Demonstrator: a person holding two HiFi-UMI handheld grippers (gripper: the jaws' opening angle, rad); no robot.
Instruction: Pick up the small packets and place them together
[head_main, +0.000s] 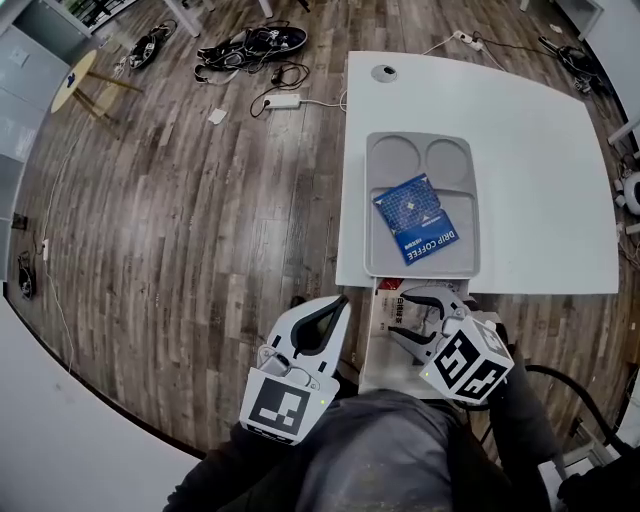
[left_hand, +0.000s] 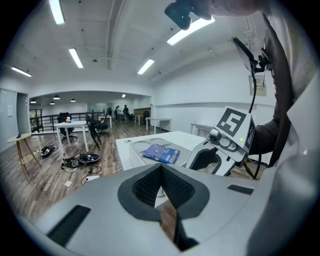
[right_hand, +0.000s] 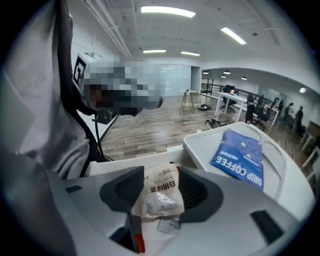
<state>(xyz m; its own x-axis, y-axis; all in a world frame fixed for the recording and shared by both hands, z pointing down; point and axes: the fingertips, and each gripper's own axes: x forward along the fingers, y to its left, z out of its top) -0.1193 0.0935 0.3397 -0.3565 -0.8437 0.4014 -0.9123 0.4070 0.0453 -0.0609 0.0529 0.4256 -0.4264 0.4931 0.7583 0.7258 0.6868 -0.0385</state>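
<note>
- Right gripper (right_hand: 160, 180) is pointing down over a white ledge (head_main: 385, 372) just in front of the desk's (head_main: 540, 180) near edge.
- Its fingers (right_hand: 120, 192) are standing apart at a medium width. A white packet (right_hand: 159, 197) with dark print is lying between them, flat on the ledge.
- Packet edges are sitting right at the pads, but the fingers are not visibly clamping it. I'm reading it as not gripped.
- Left gripper (left_hand: 161, 170) is hanging off the desk's left side, above the person's lap and the wooden floor (head_main: 180, 250). It is angled slightly down toward the desk.
- Its fingers (left_hand: 145, 187) are meeting at the tips, with nothing between them.
- A grey tray (head_main: 372, 200) is sitting on the desk near the front edge, with its two round wells on the far side.
- A blue DRIP COFFEE packet (head_main: 415, 218) is lying in the tray's large compartment, tilted. I can't tell whether it is one packet or two overlapping.
- The white packet and the blue one are lying apart: one on the ledge, the other up in the tray on the desk.
- Cables (head_main: 250, 45) are lying in a tangle on the floor beyond the desk's far left corner.
</note>
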